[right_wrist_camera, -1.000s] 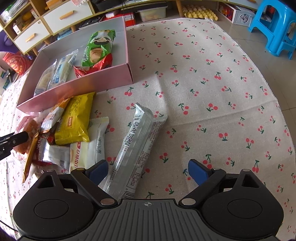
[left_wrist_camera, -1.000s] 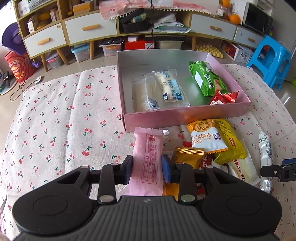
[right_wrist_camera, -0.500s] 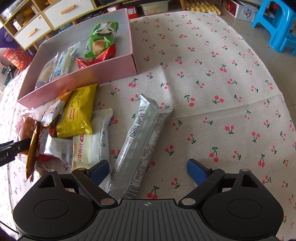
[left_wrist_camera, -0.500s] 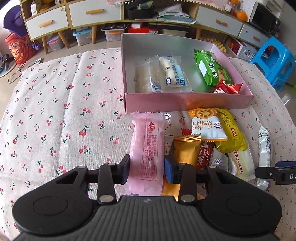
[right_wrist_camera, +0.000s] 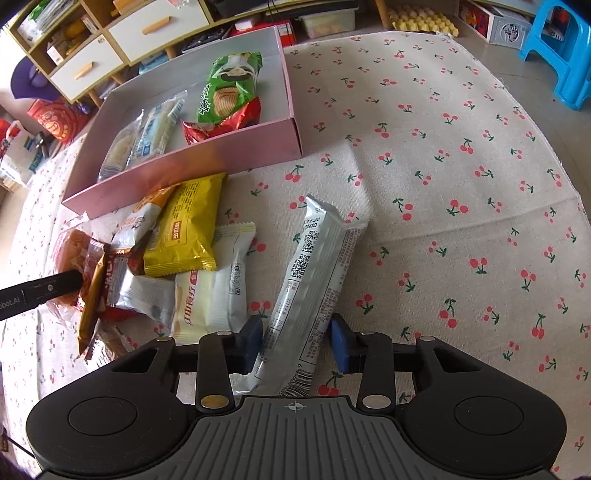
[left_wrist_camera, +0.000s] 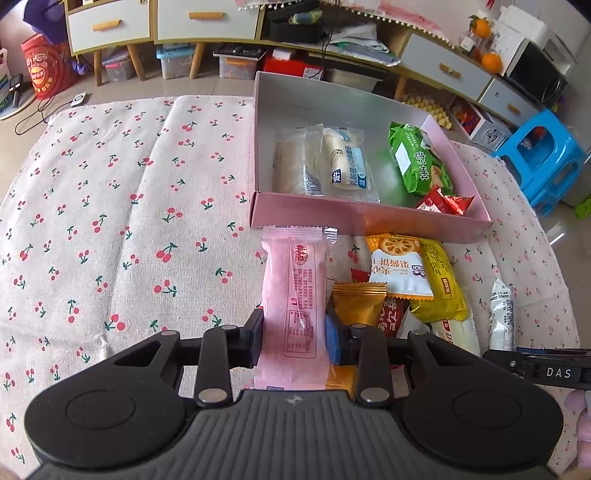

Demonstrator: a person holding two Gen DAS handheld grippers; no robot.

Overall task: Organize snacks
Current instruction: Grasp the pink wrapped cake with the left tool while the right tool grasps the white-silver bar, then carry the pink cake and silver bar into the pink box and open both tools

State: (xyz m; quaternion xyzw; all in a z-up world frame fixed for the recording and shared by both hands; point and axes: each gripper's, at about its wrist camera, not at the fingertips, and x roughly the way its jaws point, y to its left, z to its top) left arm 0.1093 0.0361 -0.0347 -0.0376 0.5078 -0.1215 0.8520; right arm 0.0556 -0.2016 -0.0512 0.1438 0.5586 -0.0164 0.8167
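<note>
A pink snack packet [left_wrist_camera: 295, 280] stands upright in my left gripper [left_wrist_camera: 294, 341], which is shut on its lower half just in front of the pink box [left_wrist_camera: 369, 218]. My right gripper [right_wrist_camera: 297, 341] is closing on a long silver packet [right_wrist_camera: 317, 258] that lies on the cherry-print cloth; both pads touch its sides near the barcode end. Between the two grippers lies a pile of loose snacks: a yellow packet [right_wrist_camera: 184, 225], a cream-and-white packet [right_wrist_camera: 214, 288], a gold packet [left_wrist_camera: 356, 302] and an orange-and-white biscuit packet [left_wrist_camera: 399, 266].
Inside the box lie a green packet [left_wrist_camera: 417, 162], a red one [left_wrist_camera: 443, 201] and two pale wrapped ones [left_wrist_camera: 321, 162]. Cherry cloth [right_wrist_camera: 461, 166] spreads bare to the right of the box. Beyond stand low cabinets [left_wrist_camera: 110, 26] and a blue stool [left_wrist_camera: 543, 155].
The right jaws have gone from wide apart to closed against the silver packet. The left gripper has rolled slightly with the pink packet still held.
</note>
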